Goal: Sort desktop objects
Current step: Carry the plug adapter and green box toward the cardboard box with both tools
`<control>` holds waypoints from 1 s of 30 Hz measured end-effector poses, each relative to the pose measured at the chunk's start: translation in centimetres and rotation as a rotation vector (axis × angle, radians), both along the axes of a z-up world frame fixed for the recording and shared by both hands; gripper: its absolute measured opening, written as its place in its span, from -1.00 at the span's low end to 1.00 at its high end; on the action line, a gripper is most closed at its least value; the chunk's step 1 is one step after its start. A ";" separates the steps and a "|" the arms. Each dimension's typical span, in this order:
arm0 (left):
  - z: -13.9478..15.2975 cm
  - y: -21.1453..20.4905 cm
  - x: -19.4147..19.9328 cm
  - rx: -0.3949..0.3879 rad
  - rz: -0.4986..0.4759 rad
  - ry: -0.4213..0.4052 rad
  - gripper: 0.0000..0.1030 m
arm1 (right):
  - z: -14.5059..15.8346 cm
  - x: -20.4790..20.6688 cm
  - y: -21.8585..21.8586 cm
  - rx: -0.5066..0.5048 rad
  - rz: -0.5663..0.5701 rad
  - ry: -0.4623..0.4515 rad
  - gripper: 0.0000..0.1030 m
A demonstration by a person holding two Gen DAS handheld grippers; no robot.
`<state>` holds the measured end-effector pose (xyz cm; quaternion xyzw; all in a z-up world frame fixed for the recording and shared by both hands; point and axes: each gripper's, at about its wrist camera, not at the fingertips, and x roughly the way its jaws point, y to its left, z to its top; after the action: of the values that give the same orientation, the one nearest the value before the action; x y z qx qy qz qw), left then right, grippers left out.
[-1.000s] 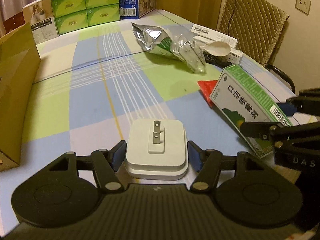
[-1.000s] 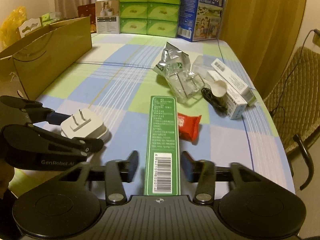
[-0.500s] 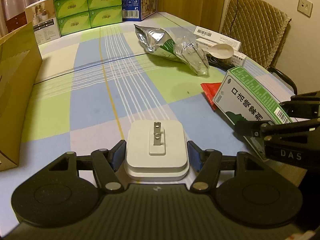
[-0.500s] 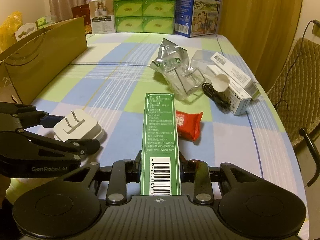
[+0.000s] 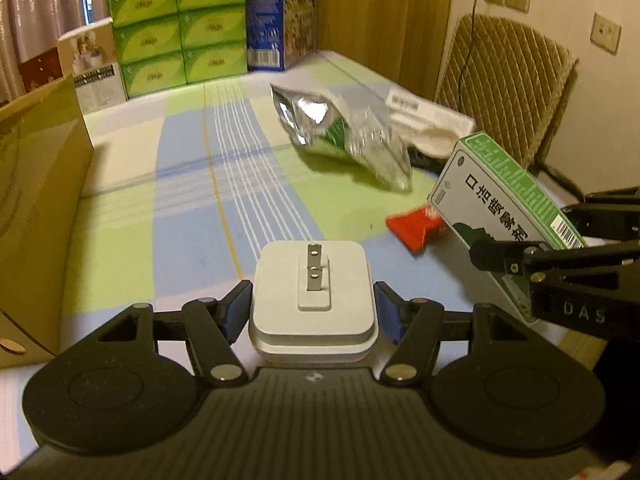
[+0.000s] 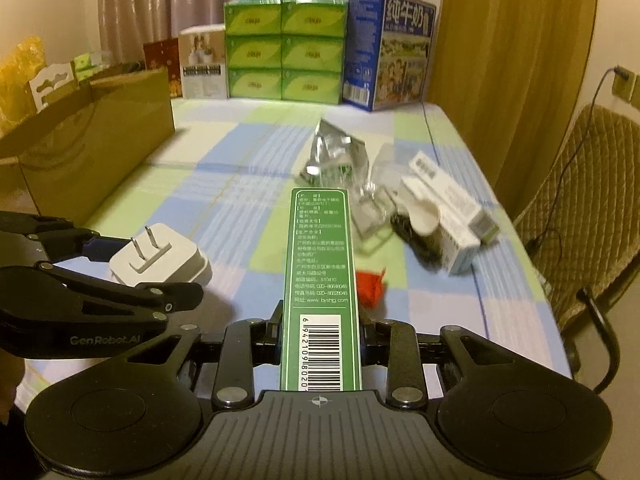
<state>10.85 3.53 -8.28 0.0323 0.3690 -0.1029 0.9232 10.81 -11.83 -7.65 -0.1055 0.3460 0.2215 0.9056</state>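
My left gripper (image 5: 313, 310) is shut on a white plug charger (image 5: 313, 294), prongs up, and holds it above the checked tablecloth; it also shows in the right wrist view (image 6: 160, 256). My right gripper (image 6: 320, 330) is shut on a long green and white medicine box (image 6: 320, 280), raised off the table; the box also shows in the left wrist view (image 5: 504, 216). A red snack packet (image 6: 372, 284), a silver foil bag (image 6: 334, 156), white boxes (image 6: 448, 200) and a white spoon (image 6: 426, 220) lie on the table.
A brown paper bag (image 6: 92, 148) stands along the left edge. Green tissue boxes (image 6: 284, 48) and a blue milk carton (image 6: 388, 48) stand at the far end. A padded chair (image 6: 588, 216) is at the right. A black cable (image 6: 412, 236) lies by the spoon.
My right gripper closed on the medicine box and lifted it. Both grippers rose from the table with their objects, and the red packet is now partly hidden behind the box.
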 end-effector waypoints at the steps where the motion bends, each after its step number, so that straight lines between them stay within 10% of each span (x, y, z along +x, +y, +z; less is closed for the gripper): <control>1: 0.6 0.1 0.1 -0.006 0.006 -0.007 0.17 | 0.6 0.1 0.2 0.004 0.004 -0.007 -0.46; 17: 12.4 12.1 -0.2 0.040 0.199 -0.123 0.17 | 10.4 0.7 12.2 0.144 0.228 -0.064 -0.46; 30: 14.1 27.3 -1.3 0.078 0.355 -0.090 0.17 | 10.5 1.1 27.0 0.174 0.387 0.005 -0.46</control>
<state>9.53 30.80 5.84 0.0071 0.3307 0.0777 0.9405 11.86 15.21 2.80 -0.0906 0.3013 0.4205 0.8510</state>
